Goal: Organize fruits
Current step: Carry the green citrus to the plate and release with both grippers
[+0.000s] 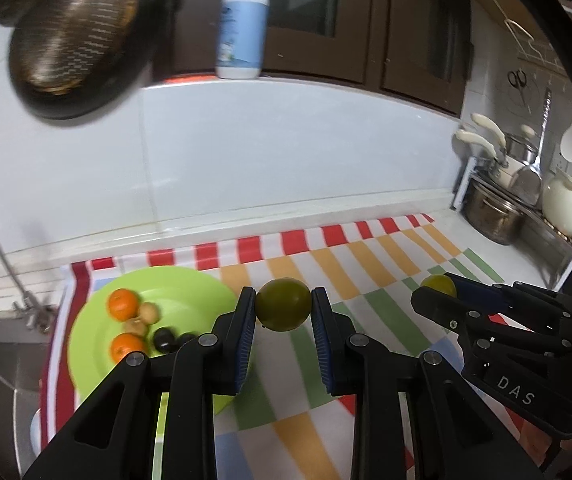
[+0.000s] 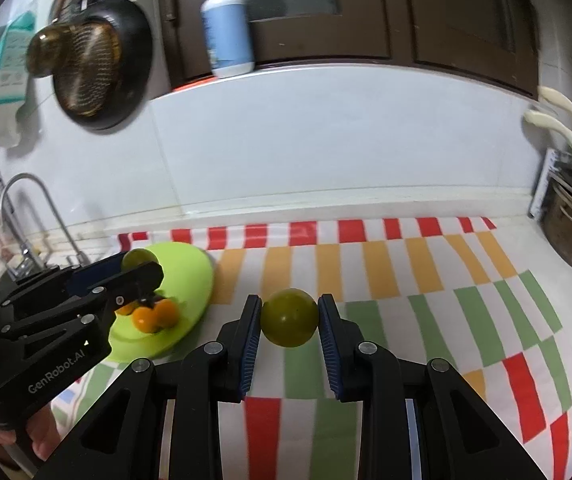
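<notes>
You have one green fruit point(image 1: 283, 304) pinched in your left gripper point(image 1: 283, 310) and another green fruit point(image 2: 290, 317) pinched in your right gripper point(image 2: 290, 320); both pairs of blue pads are clamped across the widest part of the fruit, which hangs clear above the striped cloth point(image 1: 366, 264). These fruits look small, light, smooth and round, so expect them to squirt out if the pads slide off the middle; keep the hold across the equator and squeeze no harder, since the skin may bruise. The green plate point(image 1: 189, 284) lies at the left end of the cloth, beside the sink, and already carries two oranges point(image 1: 123, 303), some pale fruits point(image 1: 149, 313) and dark ones point(image 1: 164, 339). That cluster leaves bare plate mainly toward the far and right side, which looks the safer place to set down; a round fruit may roll into the others. A faucet point(image 2: 33, 208) stands near the plate's left, pots point(image 1: 494, 212) stand well off to the right, and a pan point(image 1: 73, 36) hangs on the wall above.
</notes>
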`<state>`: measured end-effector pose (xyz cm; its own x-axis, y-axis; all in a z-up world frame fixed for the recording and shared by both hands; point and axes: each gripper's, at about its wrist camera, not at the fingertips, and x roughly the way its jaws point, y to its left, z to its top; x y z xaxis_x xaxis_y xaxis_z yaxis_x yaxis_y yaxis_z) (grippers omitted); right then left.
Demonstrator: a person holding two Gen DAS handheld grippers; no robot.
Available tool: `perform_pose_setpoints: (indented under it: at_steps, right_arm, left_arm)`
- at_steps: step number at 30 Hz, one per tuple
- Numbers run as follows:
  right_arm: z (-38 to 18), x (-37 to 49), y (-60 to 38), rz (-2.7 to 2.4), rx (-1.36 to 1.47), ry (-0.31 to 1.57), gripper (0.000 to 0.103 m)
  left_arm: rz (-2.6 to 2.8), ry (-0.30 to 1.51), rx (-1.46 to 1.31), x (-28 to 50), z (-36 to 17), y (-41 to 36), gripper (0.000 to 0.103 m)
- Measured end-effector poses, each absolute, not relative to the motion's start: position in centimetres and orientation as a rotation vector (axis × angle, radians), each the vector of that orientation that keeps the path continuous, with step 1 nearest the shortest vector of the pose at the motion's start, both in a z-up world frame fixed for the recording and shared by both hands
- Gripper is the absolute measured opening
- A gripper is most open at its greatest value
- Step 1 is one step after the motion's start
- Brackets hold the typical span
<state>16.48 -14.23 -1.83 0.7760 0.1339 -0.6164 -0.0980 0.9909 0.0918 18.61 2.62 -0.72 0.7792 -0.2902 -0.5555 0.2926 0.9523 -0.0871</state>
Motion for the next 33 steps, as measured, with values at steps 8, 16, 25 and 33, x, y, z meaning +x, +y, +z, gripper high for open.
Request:
perform_pose_setpoints:
  at_steps: [8,16,25,33]
  right_arm:
    - [-0.9,15.9,-11.6,0.209,0.019,0.653,0.03]
    - [-0.3,16.2,-9.1,0.282,-0.014,0.633,0.03]
    - [-1.2,18.6,-6.0,0.344,-0.049,0.658,0.03]
    - [-3.5,21.9,-3.7,0.382,-0.072,0.718,0.03]
  left_arm:
    - [-0.229,0.584,-0.025,16.6,-0.2,5.4,0.028]
    - [-0.147,0.583,-0.032,15.7,-0.1,8.1,0.028]
    - [-0.087,0.628,-0.049,16.6,-2.1,11.1,0.028]
    - [-0.089,0.659,-0.043,18.4,-3.9,12.5,0.028]
